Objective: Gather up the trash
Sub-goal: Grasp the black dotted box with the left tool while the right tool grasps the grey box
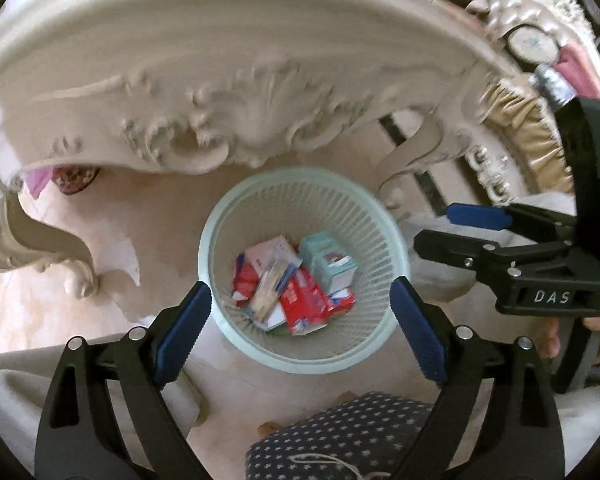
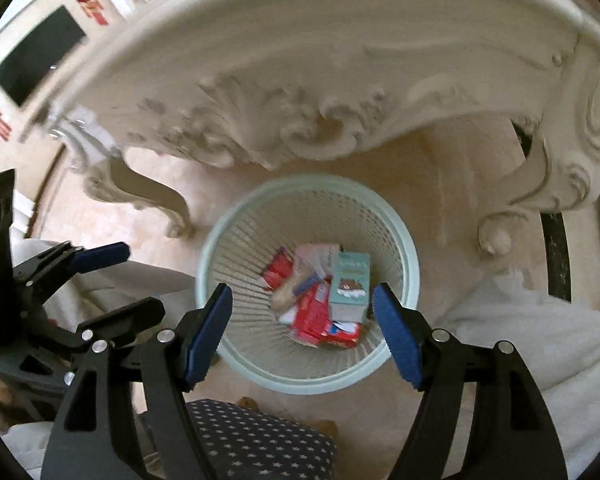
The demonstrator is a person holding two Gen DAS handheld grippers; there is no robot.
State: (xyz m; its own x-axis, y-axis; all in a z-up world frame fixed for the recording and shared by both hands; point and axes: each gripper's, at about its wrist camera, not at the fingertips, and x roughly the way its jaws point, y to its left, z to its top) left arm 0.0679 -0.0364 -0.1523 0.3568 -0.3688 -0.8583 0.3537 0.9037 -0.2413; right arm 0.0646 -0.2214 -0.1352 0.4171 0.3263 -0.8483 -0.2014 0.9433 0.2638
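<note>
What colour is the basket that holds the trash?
Pale mint green, with slotted walls; the basket shows best in the right wrist view.

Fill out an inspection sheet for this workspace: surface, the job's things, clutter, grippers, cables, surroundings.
Surface: pale marbled floor, bare around the bin.
Job's things: pale green mesh wastebasket upright on the floor by the table, holding the trash: red wrappers, a teal carton, white packets.
Clutter: small brown scraps on the floor near the bin.
Grippers: left hand-held gripper above the bin, jaws apart, nothing between them; right hand-held gripper likewise, also empty.
Cables: nothing seen.
Surroundings: carved cream table over the bin, star-patterned dark cloth at the bottom edge, pale fabric to the side, dark screen on the wall.
</note>
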